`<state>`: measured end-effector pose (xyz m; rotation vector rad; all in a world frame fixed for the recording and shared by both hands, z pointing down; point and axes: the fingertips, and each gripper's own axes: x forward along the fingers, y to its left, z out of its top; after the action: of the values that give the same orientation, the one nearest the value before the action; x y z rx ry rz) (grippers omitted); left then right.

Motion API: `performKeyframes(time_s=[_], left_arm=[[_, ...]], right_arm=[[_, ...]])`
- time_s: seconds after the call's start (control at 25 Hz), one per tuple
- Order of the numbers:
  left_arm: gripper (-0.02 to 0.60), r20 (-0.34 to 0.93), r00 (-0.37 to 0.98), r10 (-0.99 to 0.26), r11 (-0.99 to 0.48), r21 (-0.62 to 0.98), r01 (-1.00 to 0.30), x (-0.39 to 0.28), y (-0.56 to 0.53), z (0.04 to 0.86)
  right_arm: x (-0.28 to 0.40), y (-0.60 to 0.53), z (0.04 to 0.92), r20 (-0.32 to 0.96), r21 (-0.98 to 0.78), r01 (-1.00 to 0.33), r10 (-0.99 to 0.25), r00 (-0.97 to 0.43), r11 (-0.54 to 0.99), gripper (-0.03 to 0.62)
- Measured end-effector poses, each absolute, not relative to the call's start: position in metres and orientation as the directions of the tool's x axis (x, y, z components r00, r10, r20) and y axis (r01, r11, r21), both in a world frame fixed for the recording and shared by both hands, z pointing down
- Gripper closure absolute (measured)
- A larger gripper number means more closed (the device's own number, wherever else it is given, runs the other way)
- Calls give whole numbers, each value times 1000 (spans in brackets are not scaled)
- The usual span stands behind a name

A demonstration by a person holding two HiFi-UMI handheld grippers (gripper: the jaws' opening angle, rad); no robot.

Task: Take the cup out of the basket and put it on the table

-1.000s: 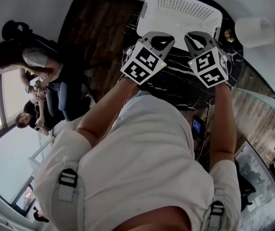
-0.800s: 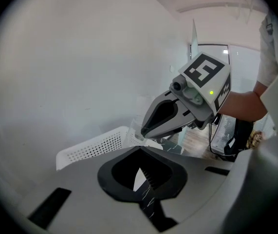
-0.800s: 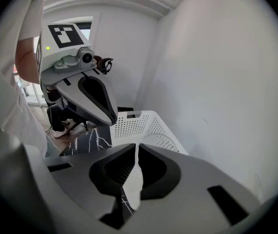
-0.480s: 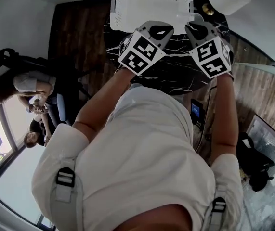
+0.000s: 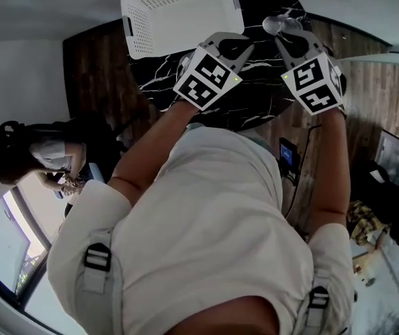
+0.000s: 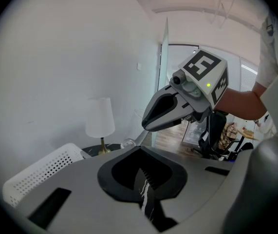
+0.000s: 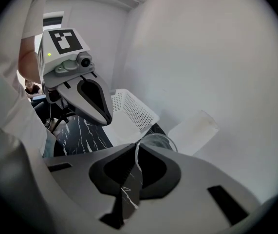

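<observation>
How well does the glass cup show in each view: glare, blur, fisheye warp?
Head view: heavy fisheye bend; the cup is small and pale by the right gripper near the top edge. Right gripper view: fairly sharp, but the clear cup fades into the white wall; corners vignetted black. Left gripper view: cup tiny, soft.

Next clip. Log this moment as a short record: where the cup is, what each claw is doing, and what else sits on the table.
cup: clear glass, outside the basket, to its right in the head view
right claw: closed on the cup's rim
left claw: closed, nothing in it
basket: white, perforated, on the table
table: round, black marble
table lamp: at the table's far edge
cup set down: cannot tell
</observation>
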<state>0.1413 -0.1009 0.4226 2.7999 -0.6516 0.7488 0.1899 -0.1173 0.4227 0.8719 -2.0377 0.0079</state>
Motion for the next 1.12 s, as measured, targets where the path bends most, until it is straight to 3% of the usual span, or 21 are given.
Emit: performKeyframes(time_s=[0.28, 1.12], left_arm=[[575, 521, 797, -304, -910, 88, -405, 172, -92, 434], [575, 586, 789, -183, -858, 297, -420, 194, -87, 540]], right_arm=[[230, -99, 445, 763, 275, -635, -566, -312, 722, 569], [242, -92, 557, 860, 153, -654, -426, -282, 741, 569]])
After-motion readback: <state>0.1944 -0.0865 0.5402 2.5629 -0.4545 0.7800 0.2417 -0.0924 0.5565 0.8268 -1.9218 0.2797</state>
